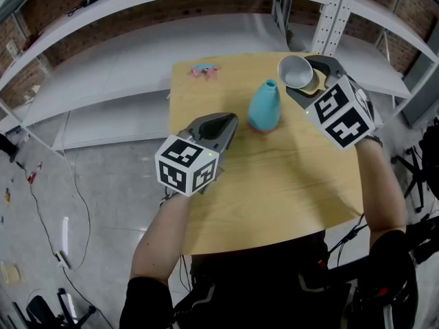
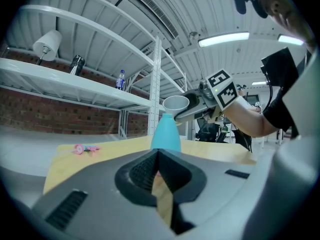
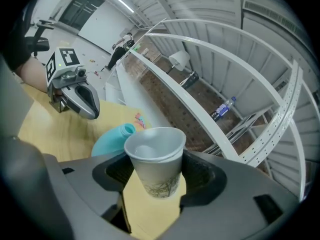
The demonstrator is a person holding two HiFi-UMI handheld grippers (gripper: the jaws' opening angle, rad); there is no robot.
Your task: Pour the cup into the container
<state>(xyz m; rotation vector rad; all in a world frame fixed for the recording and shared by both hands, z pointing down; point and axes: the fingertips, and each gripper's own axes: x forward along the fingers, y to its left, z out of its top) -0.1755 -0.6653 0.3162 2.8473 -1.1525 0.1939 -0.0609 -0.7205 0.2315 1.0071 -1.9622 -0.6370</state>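
A white paper cup (image 1: 295, 70) sits between the jaws of my right gripper (image 1: 306, 78), which is shut on it and holds it in the air at the table's far right. In the right gripper view the cup (image 3: 155, 161) looks upright with its mouth open to the top. The teal narrow-necked container (image 1: 265, 106) stands on the wooden table just left of the cup. In the left gripper view the cup (image 2: 176, 103) hangs close above and right of the container's mouth (image 2: 165, 117). My left gripper (image 1: 221, 127) hovers near the container's left side, its jaws together and empty.
A small pink object (image 1: 204, 70) lies at the table's (image 1: 274, 190) far left corner. White metal shelving (image 1: 137, 60) runs behind the table, with an upright post (image 1: 335, 12) at the back right. Grey floor with cables lies to the left.
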